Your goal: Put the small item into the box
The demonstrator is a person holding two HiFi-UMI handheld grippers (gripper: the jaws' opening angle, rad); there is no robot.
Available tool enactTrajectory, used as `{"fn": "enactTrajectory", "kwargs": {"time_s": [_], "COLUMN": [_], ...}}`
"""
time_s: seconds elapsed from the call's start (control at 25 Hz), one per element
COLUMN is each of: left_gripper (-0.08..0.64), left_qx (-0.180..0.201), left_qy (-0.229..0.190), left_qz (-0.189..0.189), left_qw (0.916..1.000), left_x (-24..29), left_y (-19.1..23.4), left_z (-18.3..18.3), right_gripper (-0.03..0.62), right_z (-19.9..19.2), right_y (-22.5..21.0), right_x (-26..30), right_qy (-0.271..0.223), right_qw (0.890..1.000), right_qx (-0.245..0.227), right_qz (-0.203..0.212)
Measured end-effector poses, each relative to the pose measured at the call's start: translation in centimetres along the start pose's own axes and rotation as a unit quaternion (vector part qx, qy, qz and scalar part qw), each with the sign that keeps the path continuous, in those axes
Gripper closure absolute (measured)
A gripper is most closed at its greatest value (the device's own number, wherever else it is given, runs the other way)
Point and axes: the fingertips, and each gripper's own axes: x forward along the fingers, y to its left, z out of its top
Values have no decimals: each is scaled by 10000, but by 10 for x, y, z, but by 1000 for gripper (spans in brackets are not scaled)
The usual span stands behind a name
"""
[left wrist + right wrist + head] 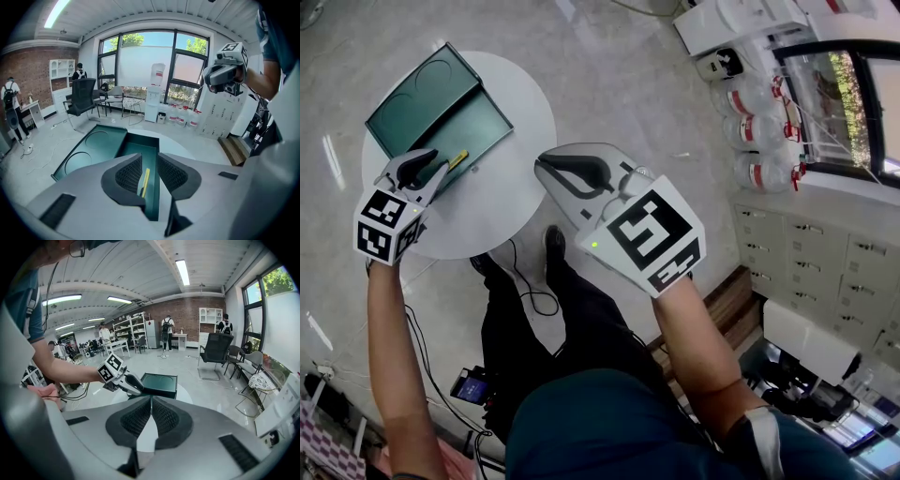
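Observation:
A dark green box [464, 131] lies open on the round white table [511, 211], its lid [412, 98] folded back to the far left. A small yellow item [457, 159] lies in the box's tray near its front wall. My left gripper [431, 169] hovers at that wall, jaws apart, and the yellow item [145, 180] shows through the gap, lying in the box [140, 150] below. My right gripper [546, 164] hangs over the table's right edge with its jaws shut on nothing. In the right gripper view the right gripper [151, 399] faces the box [159, 383].
Water bottles [759, 127] and grey lockers [811, 248] stand at the right. A black cable [530, 295] runs on the floor by the person's feet. An office chair [82, 98] and people stand further off in the room.

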Motion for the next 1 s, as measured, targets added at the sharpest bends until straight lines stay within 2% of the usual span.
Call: {"fn": "enactTrajectory", "kwargs": {"time_s": [0.28,0.48,0.76,1.0], "left_gripper": [460,460,469,499], "left_qx": [203,455,696,739], "left_qy": [-247,-512,-971,-1466], "left_qz": [128,262,517,823], "left_qw": [9994,9973,9915,9830], "left_x": [-30,-70,-146,-219], "left_y": [-11,-23,-49,-80], "left_z": [20,56,101,142], "right_gripper": [552,552,552,552], "right_z": [10,33,70,104], "right_y": [13,20,37,50], "right_x": [-18,-38,-78,-127], "right_qy": [-96,-263,-512,-884], "right_qw": [9999,9994,9976,9937], "right_qx": [-97,-229,-429,-623], "right_qz": [-45,-84,-167,-285]}}
